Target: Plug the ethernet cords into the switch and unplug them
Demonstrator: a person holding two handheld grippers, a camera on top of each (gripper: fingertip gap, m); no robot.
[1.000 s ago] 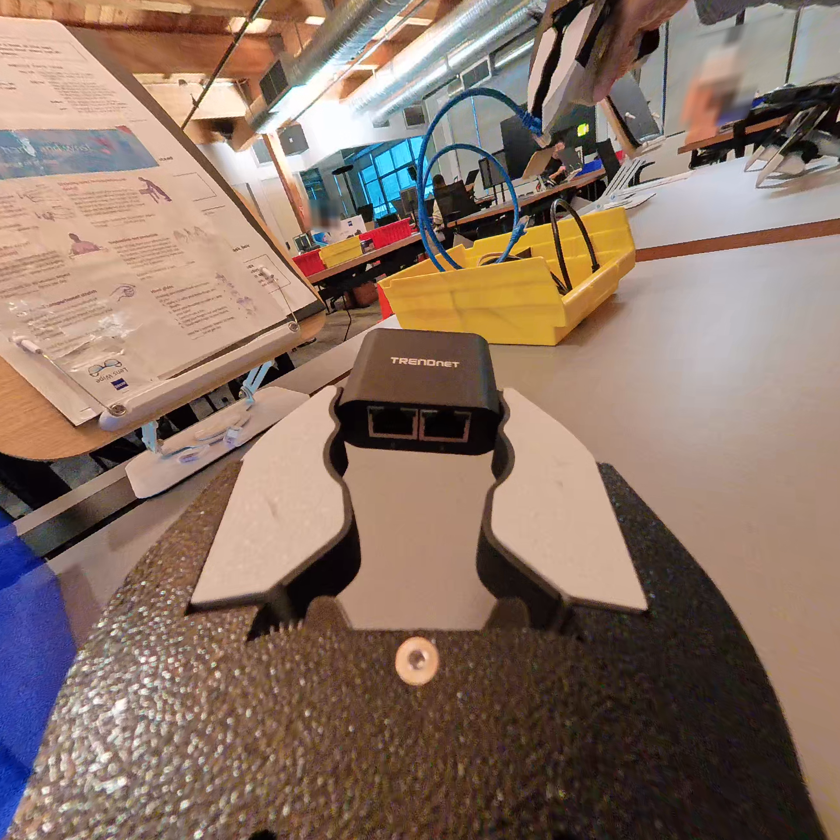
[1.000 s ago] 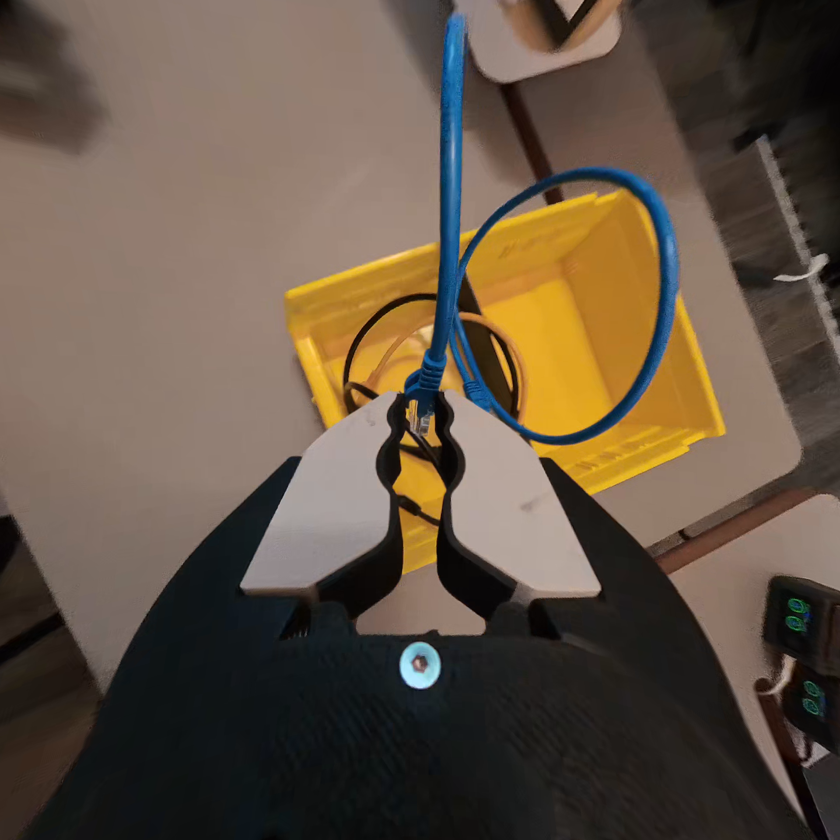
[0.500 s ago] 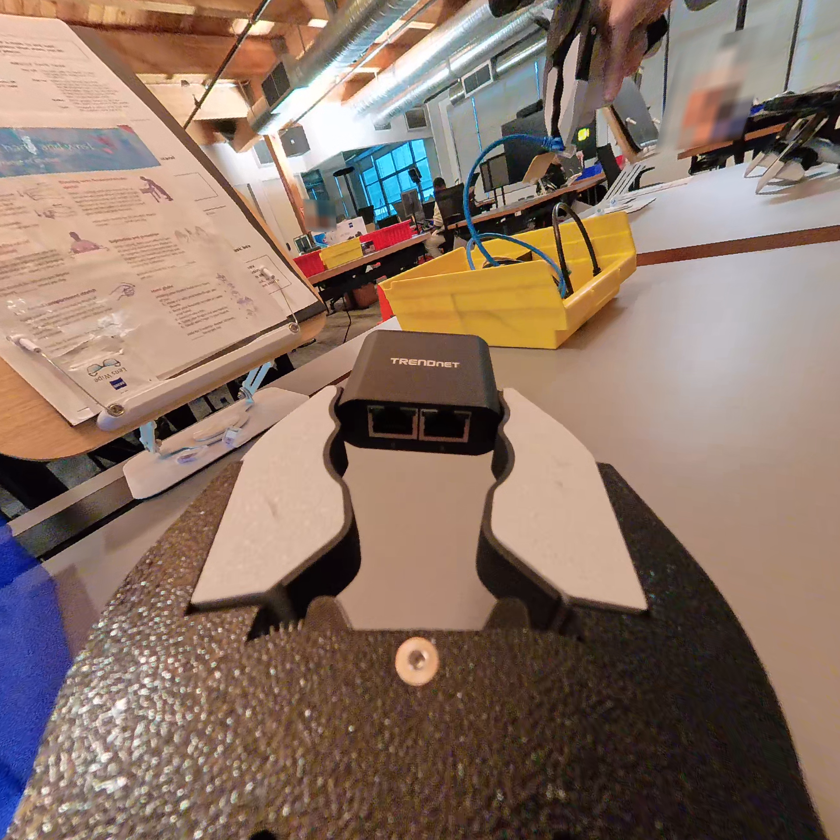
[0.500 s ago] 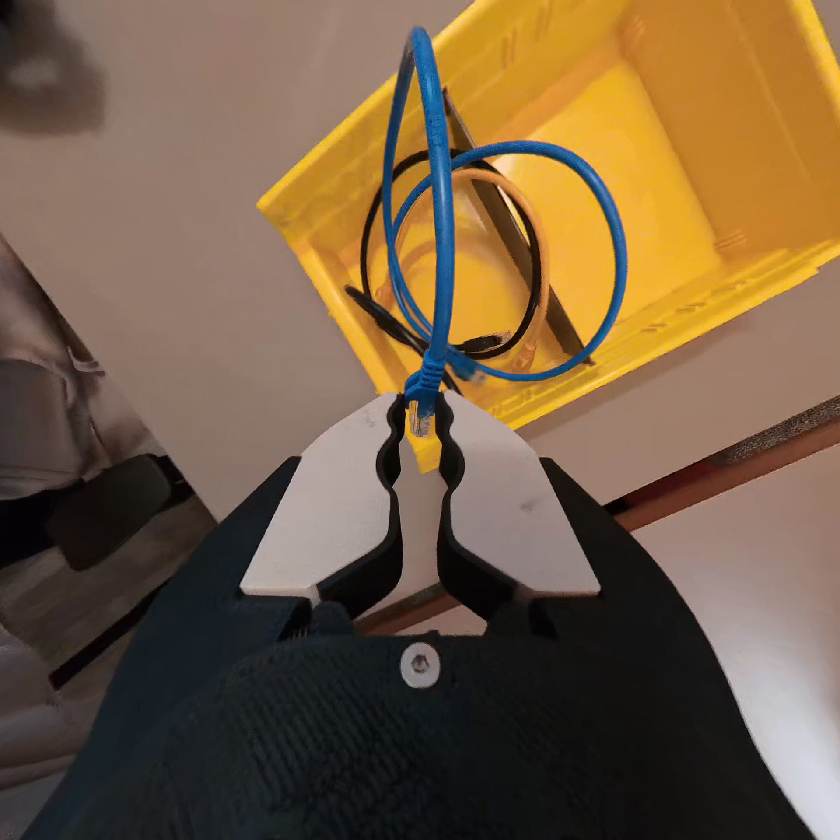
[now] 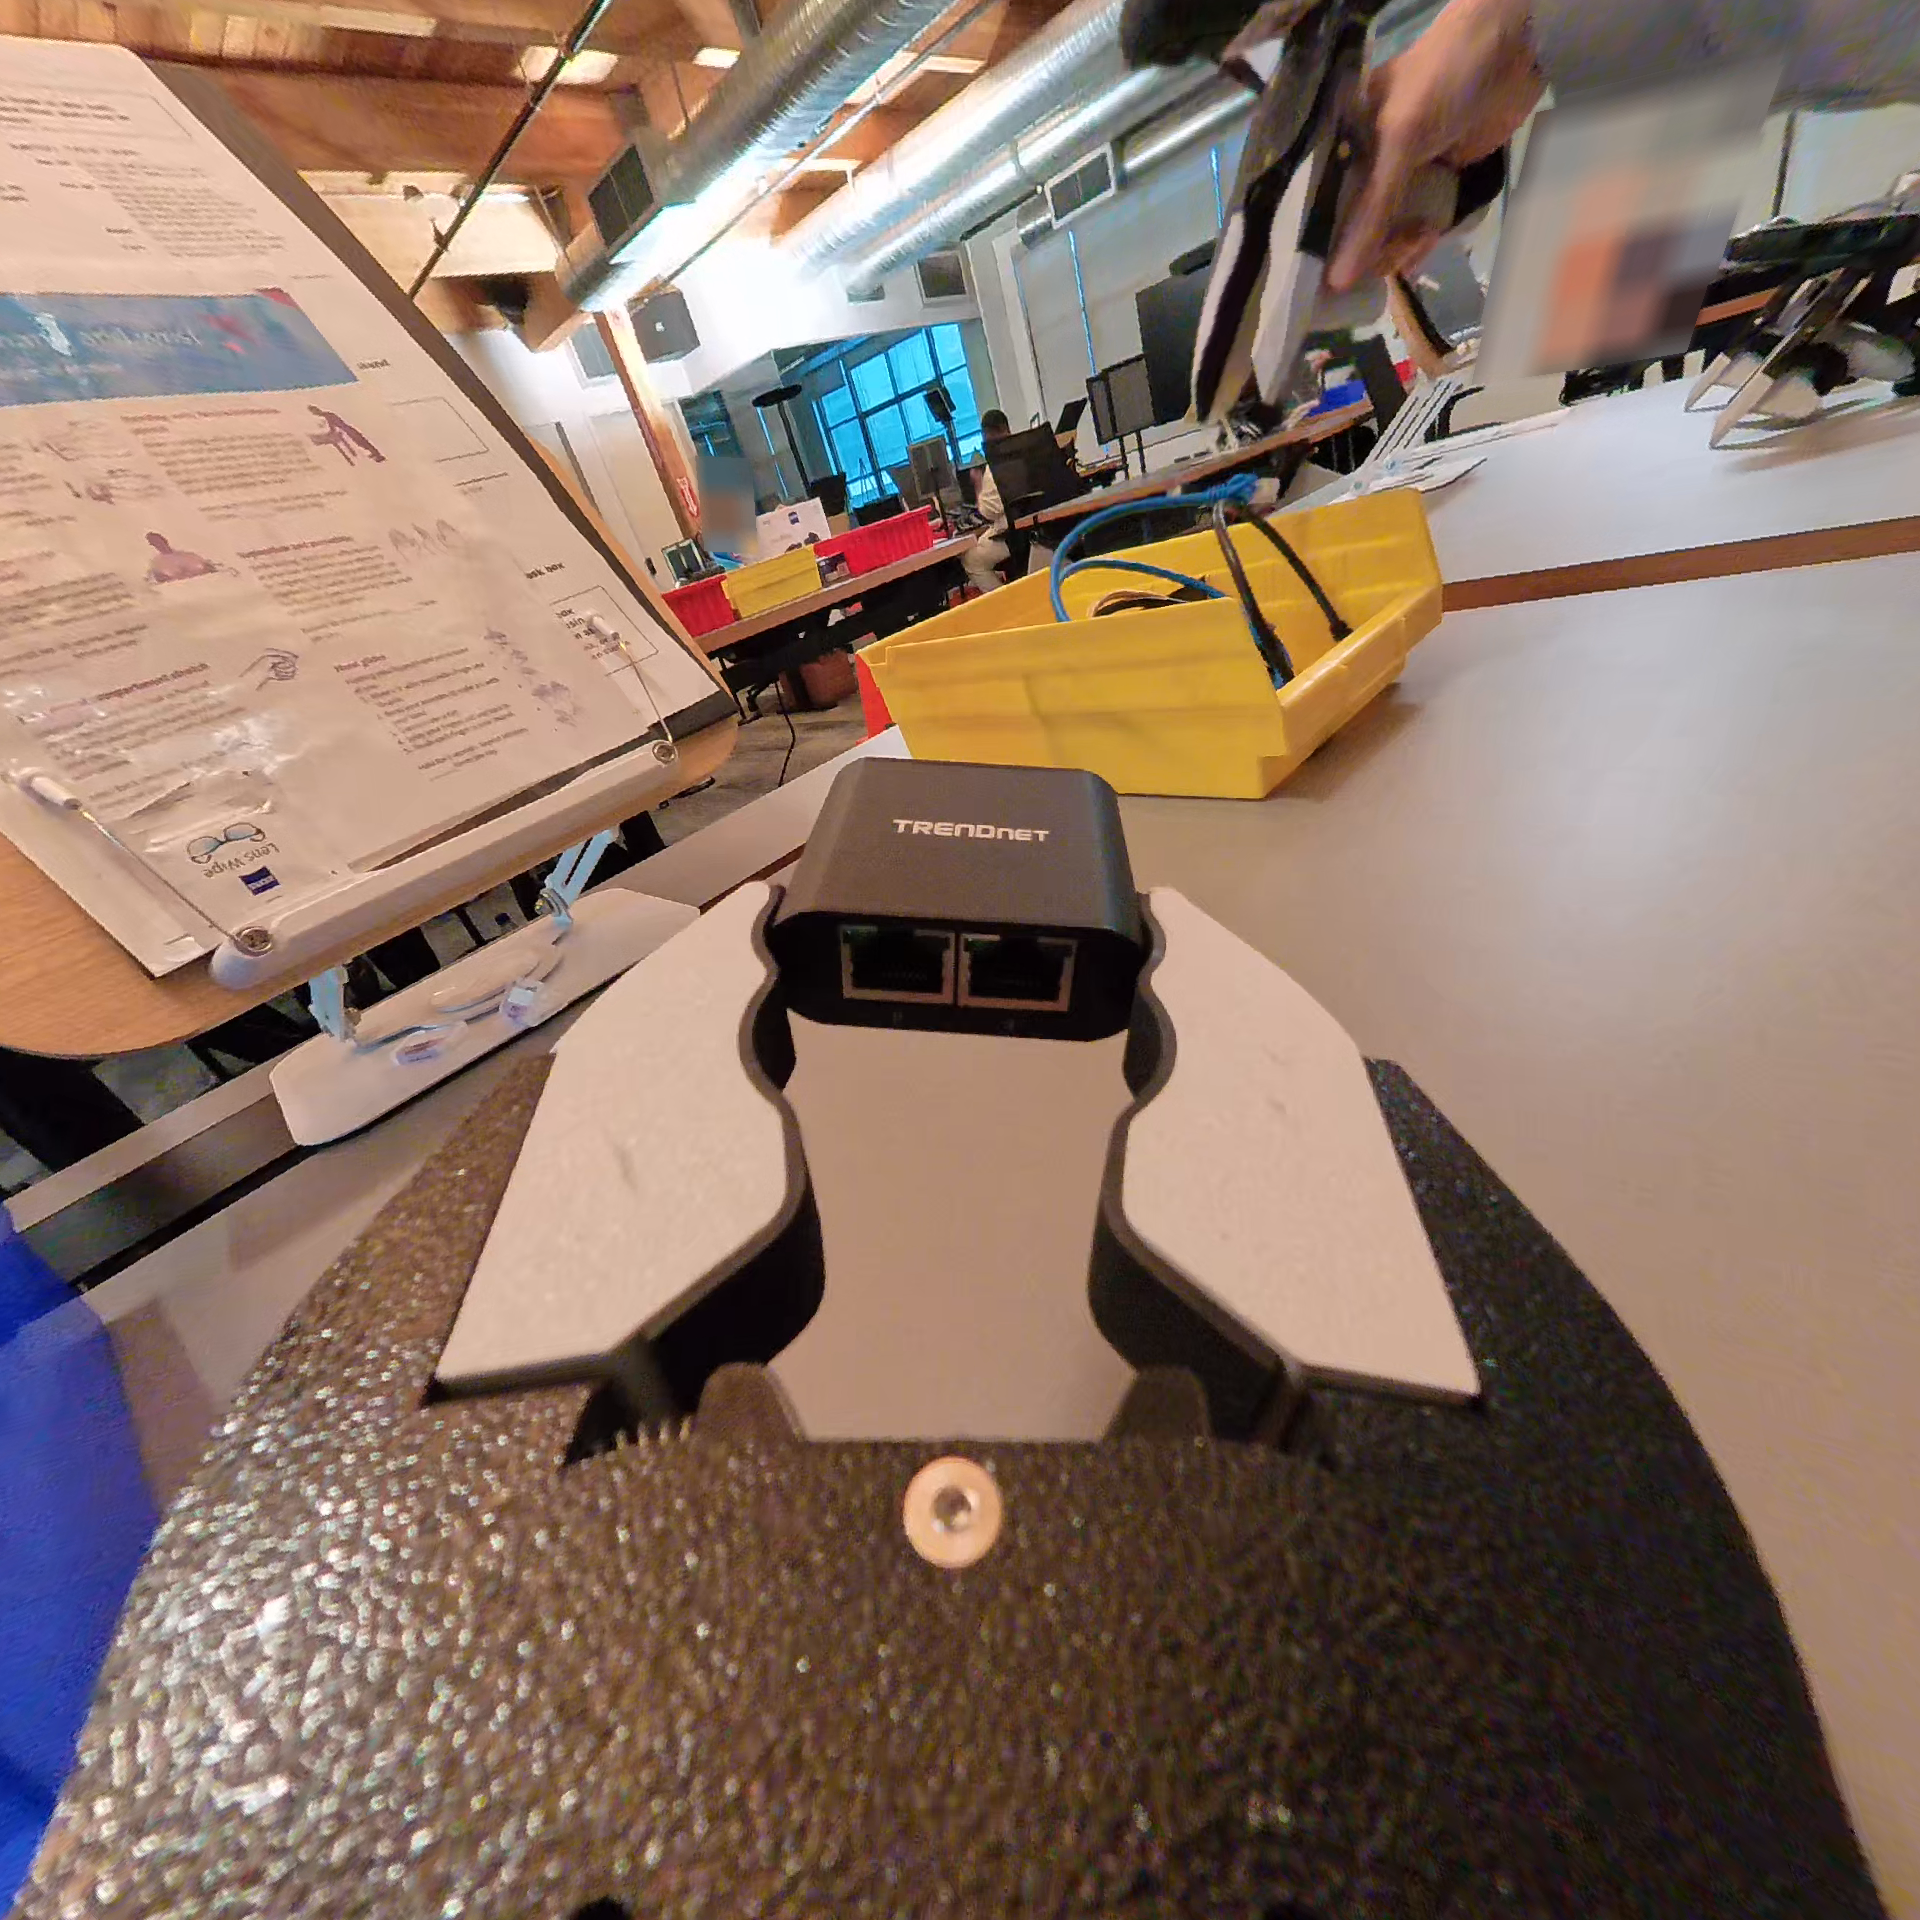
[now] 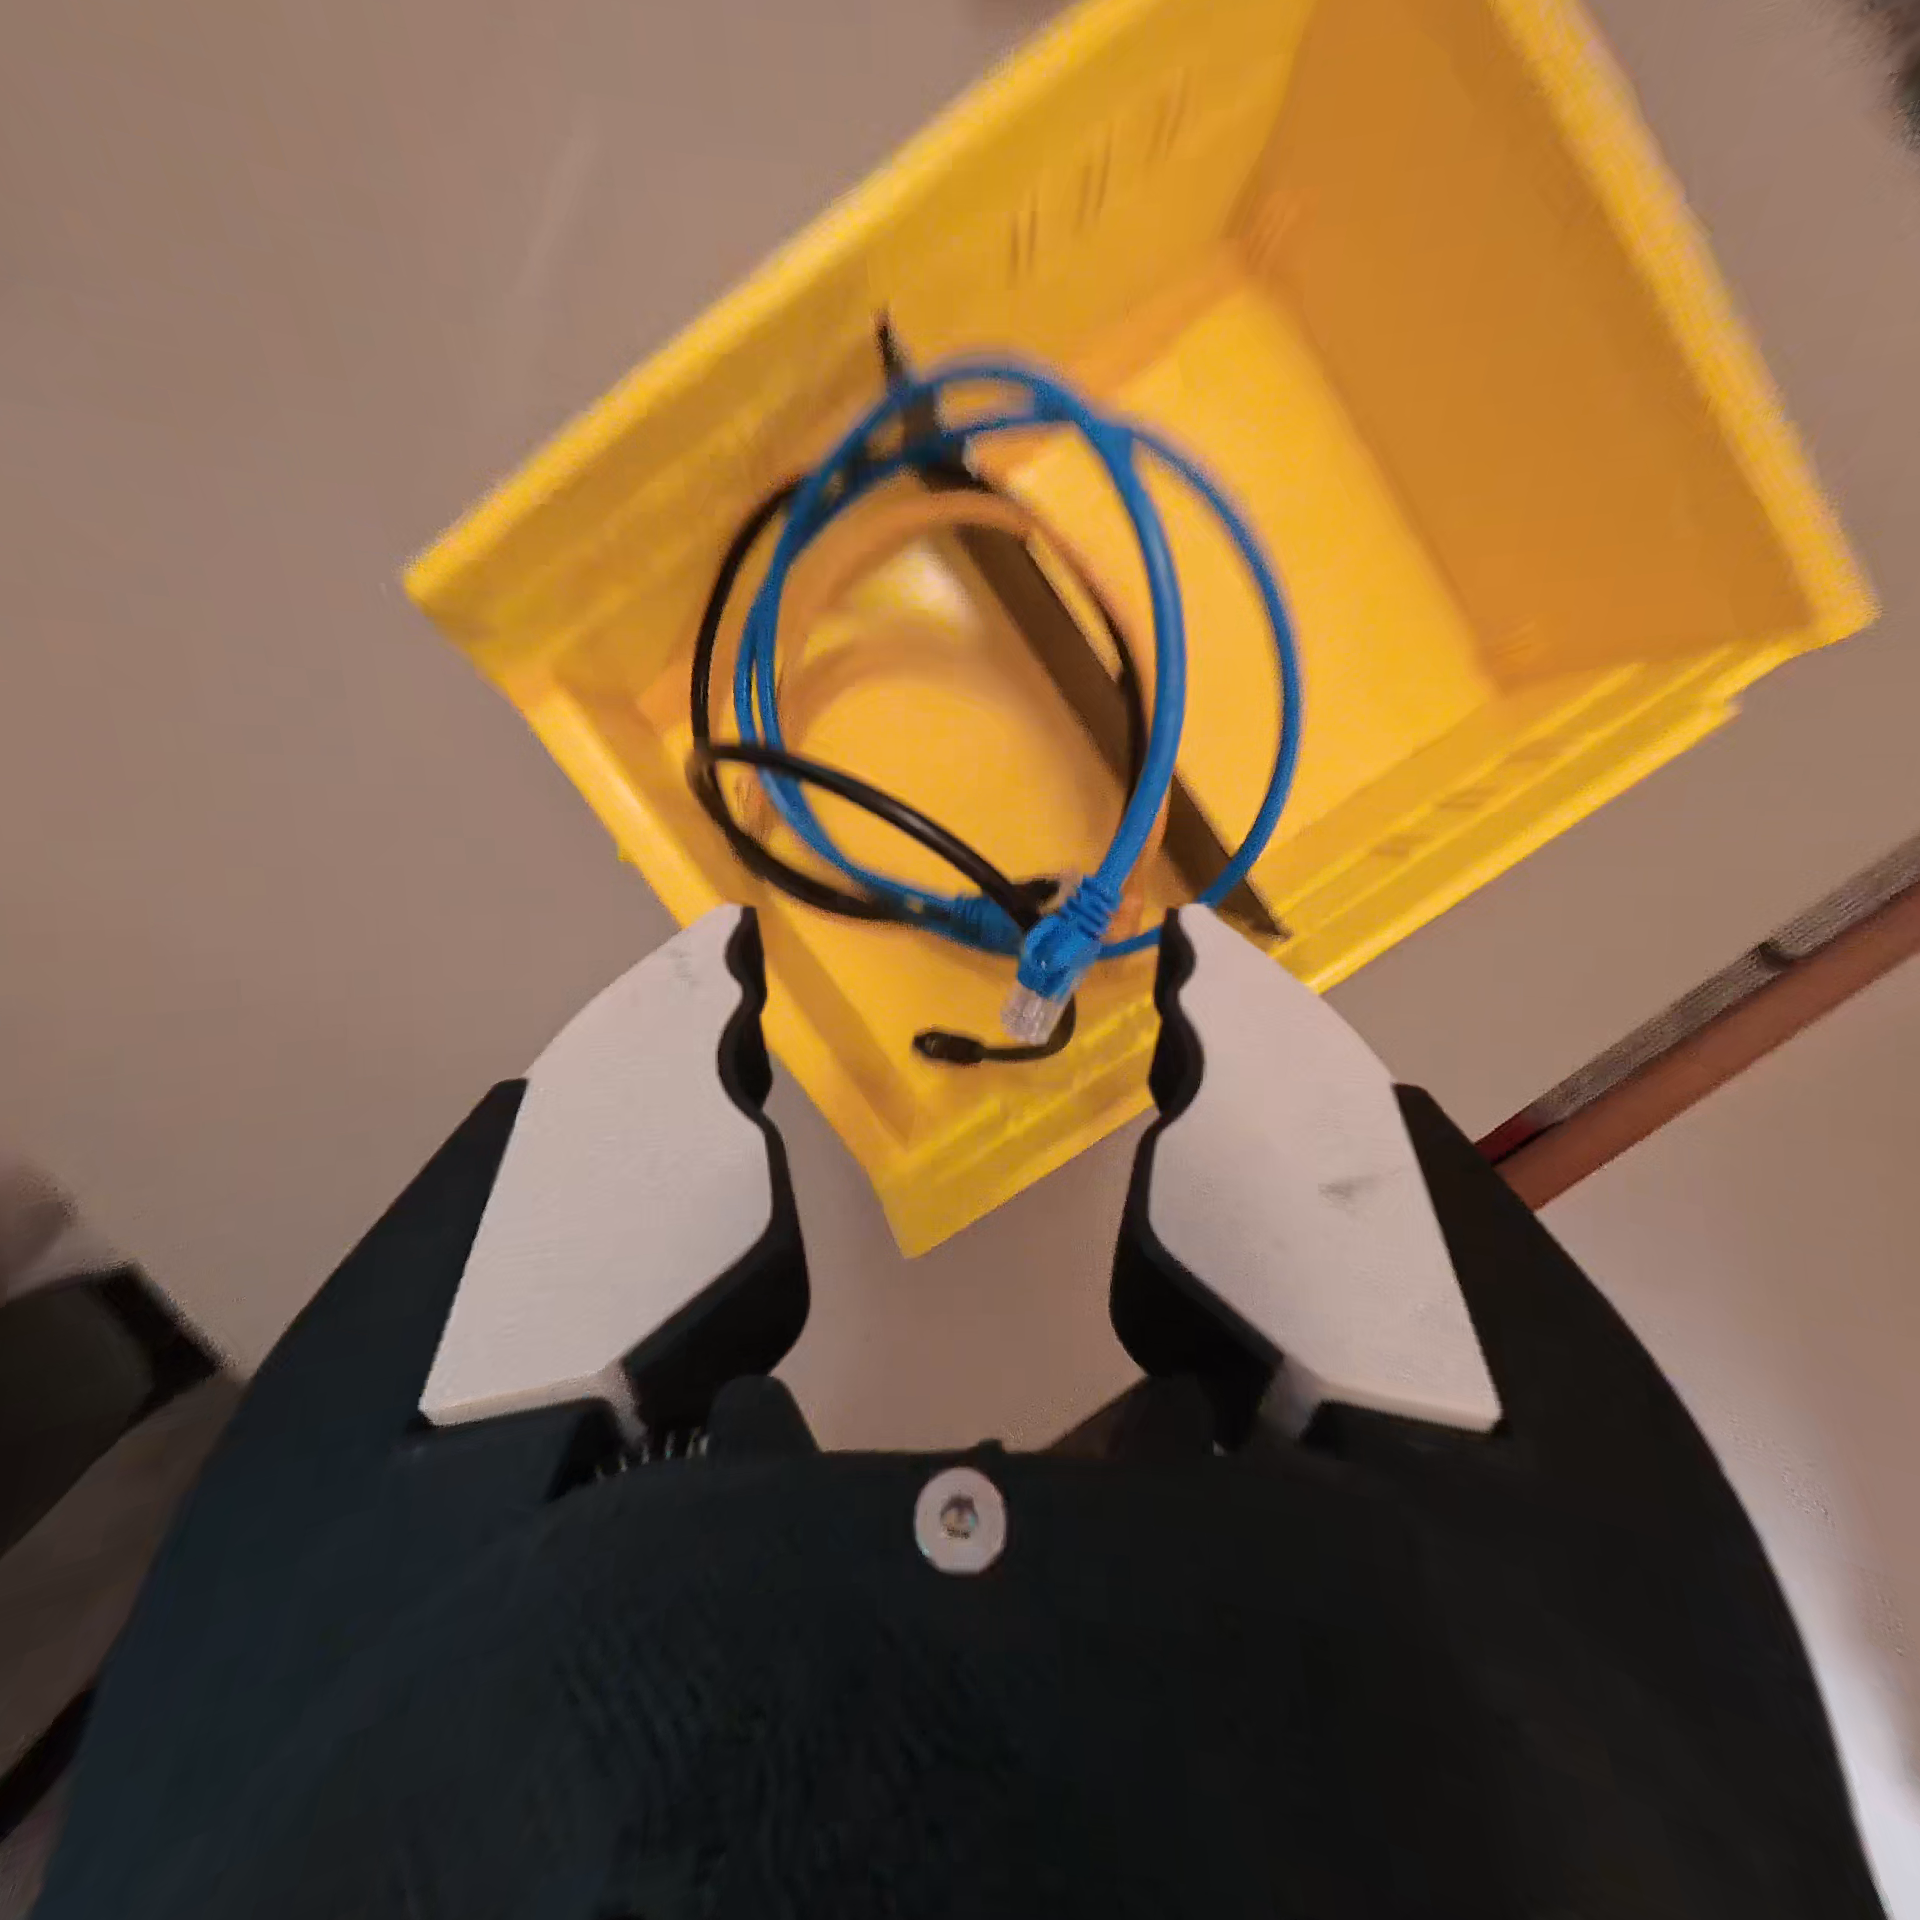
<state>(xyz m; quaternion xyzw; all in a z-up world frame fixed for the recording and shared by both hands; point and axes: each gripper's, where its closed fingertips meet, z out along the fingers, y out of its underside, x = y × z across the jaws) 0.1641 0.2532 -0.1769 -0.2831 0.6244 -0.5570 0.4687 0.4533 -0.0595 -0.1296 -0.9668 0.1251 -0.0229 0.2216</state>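
Black plastic is what our left gripper (image 5: 956,935) clamps: the small network switch (image 5: 961,899) sits pinched between our two pale fingers (image 5: 644,1143), resting on the grey table (image 5: 1558,987), with its two ports facing back toward the camera and both unoccupied. To the left of it stands a tilted wooden document stand (image 5: 94,987) carrying printed sheets, on a white base (image 5: 436,1039).

Farther along the table lies the yellow bin (image 5: 1132,686), and above it, high in the left wrist view, a hand (image 5: 1423,156) holds our right gripper (image 5: 1242,384) pointing down.

From the right wrist view we look almost straight down into that yellow bin (image 6: 1558,416). Our right gripper (image 6: 961,925) is spread wide and grasps nothing. The blue ethernet cord (image 6: 1164,644) lies looped inside the bin, blurred, its clear-tipped plug (image 6: 1044,987) showing between our fingertips but touching neither. A black cord (image 6: 821,790) coils beside and under it, and a pale orange cord (image 6: 894,520) lies beneath both. A dark divider (image 6: 1070,644) crosses the bin floor under the loops.
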